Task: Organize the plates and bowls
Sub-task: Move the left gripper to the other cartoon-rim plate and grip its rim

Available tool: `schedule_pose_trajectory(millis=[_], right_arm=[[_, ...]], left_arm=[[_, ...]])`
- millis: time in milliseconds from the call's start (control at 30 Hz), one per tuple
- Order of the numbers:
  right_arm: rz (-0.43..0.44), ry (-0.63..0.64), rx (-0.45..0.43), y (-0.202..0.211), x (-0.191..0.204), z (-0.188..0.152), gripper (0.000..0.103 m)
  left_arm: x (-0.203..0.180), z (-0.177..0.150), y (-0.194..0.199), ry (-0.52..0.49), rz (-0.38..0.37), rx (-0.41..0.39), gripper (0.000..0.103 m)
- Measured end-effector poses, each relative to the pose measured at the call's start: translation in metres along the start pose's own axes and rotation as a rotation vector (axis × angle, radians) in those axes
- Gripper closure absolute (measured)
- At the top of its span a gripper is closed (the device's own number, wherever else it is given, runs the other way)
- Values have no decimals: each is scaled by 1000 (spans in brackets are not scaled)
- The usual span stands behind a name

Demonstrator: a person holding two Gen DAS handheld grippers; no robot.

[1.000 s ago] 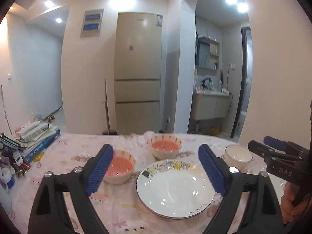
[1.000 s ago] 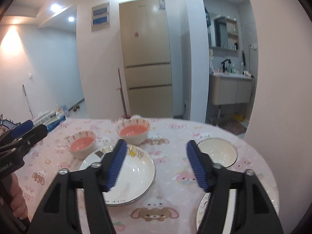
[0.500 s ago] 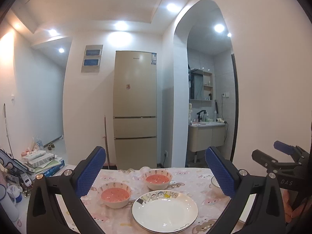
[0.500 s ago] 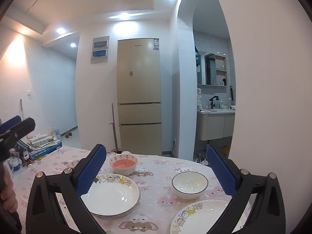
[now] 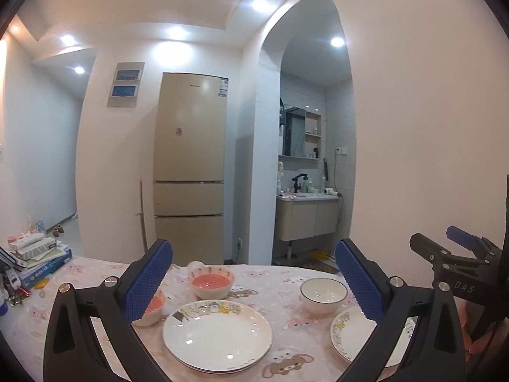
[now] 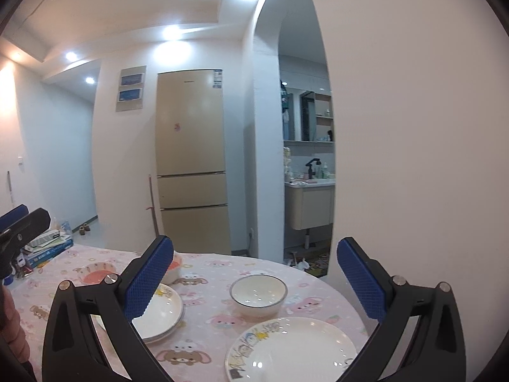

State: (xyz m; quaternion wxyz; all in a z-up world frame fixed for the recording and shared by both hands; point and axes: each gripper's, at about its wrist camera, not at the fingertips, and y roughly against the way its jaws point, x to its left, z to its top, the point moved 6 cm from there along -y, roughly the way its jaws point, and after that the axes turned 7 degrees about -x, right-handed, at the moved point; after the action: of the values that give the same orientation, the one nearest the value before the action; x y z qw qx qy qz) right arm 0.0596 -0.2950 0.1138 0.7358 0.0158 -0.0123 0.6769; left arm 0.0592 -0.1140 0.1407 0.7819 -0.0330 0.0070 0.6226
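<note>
On the pink cartoon tablecloth [image 5: 261,286] lie a stack of white plates [image 5: 218,336], a second white plate [image 5: 353,334] at the right, a white bowl [image 5: 324,294], and two pink-lined bowls [image 5: 211,283] [image 5: 152,308]. My left gripper [image 5: 254,283] is open and empty above the stacked plates. My right gripper [image 6: 254,283] is open and empty above the white bowl [image 6: 258,294] and the right plate [image 6: 291,350]. The stacked plates [image 6: 162,315] lie at its left, partly hidden by a finger.
Books and boxes [image 5: 38,259] are piled at the table's left edge. A beige fridge [image 5: 189,172] stands behind the table, and an arch at the right opens to a washbasin cabinet [image 5: 307,219]. The wall [image 6: 413,159] runs close along the right side.
Both grippers rose and tilted up from close over the dishes, then levelled slightly. They stay open and empty. The dishes have not moved.
</note>
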Motion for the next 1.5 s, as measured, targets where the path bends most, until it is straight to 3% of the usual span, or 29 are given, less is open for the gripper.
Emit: schedule_pose_trajectory(millis=[333,633,900,1100,1233,1367,1500], right_arm=[[-116,-67,83,4,-66,-27,0],[-213,-113,167,4,-119,-64,0],[-263,-137,304,-14,-146,-108,0],[-265,-158,436,-32,-160,-139,1],[-239,-185,477,-39,-165,-148,8],[-205,-240,534,-48,-166,-163,21],[-183,-271,584,-58,-162,-176,27]], left_arm=[[-60,-36,-26,-29,-79,70,0],[-104,-88,-52,-56,-145,194,0],[-140,-147,-93,-102,-219,416,0],[-138,-181,-129,-42,-222,573,0],[-138,-200,-145,-48,-226,635,1],[-137,-216,-155,-13,-240,704,9],[-134,-219,-160,12,-241,714,12]])
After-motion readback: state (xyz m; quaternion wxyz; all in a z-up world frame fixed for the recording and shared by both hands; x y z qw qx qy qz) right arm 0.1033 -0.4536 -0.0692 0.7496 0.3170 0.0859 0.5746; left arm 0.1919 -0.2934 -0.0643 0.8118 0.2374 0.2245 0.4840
